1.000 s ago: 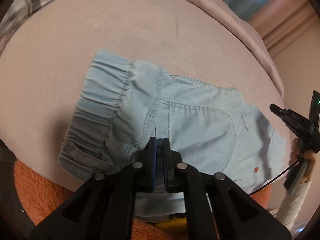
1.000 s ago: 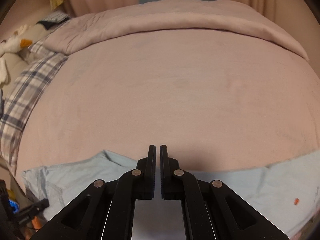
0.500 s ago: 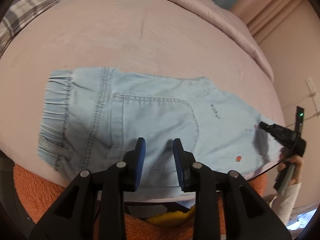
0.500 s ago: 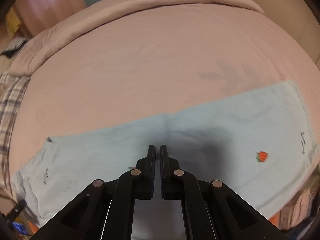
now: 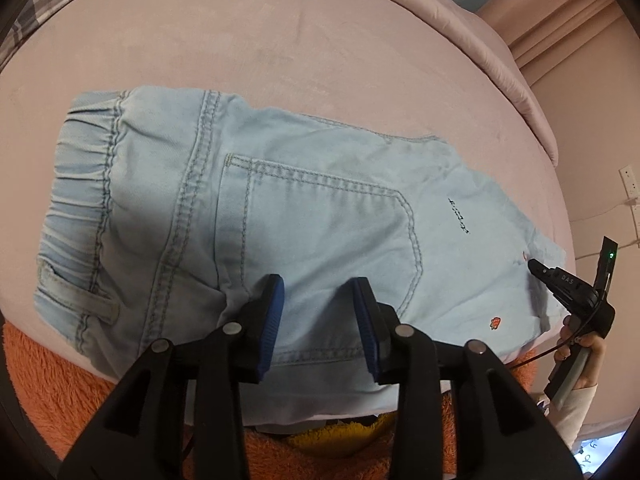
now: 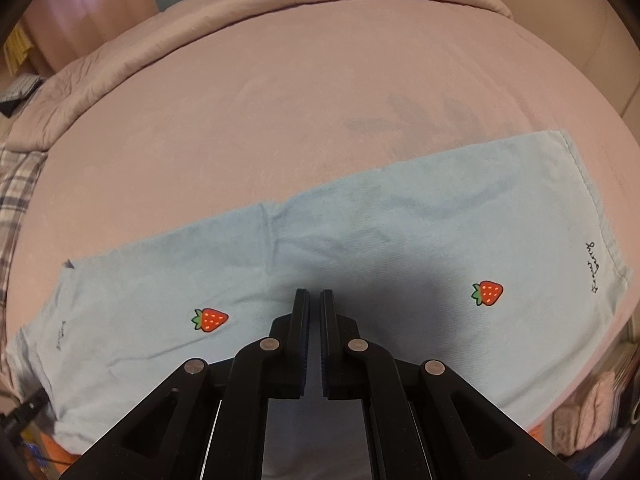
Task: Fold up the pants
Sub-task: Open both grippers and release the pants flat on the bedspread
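Observation:
Light blue denim pants (image 5: 312, 216) lie flat on the pink bed, elastic waistband at the left, back pocket facing up. My left gripper (image 5: 318, 292) is open and empty, its jaws hovering just above the seat of the pants near the front edge. The leg part of the pants (image 6: 360, 248) fills the right wrist view, with two strawberry patches. My right gripper (image 6: 315, 300) is shut with nothing between its jaws, above the middle of the legs. It also shows in the left wrist view (image 5: 560, 280) at the far right, by the hem.
The pink bed cover (image 5: 280, 40) stretches behind the pants, with a rolled duvet (image 6: 260, 8) along the far side. An orange fluffy blanket (image 5: 48, 380) lies at the near edge. Plaid bedding (image 6: 16, 184) is at the left. A wall (image 5: 592, 120) is at the right.
My left gripper has let go of the pants and opened wide. The pants have dropped and now lie flat and spread. My right gripper has stayed shut and swung over the legs.

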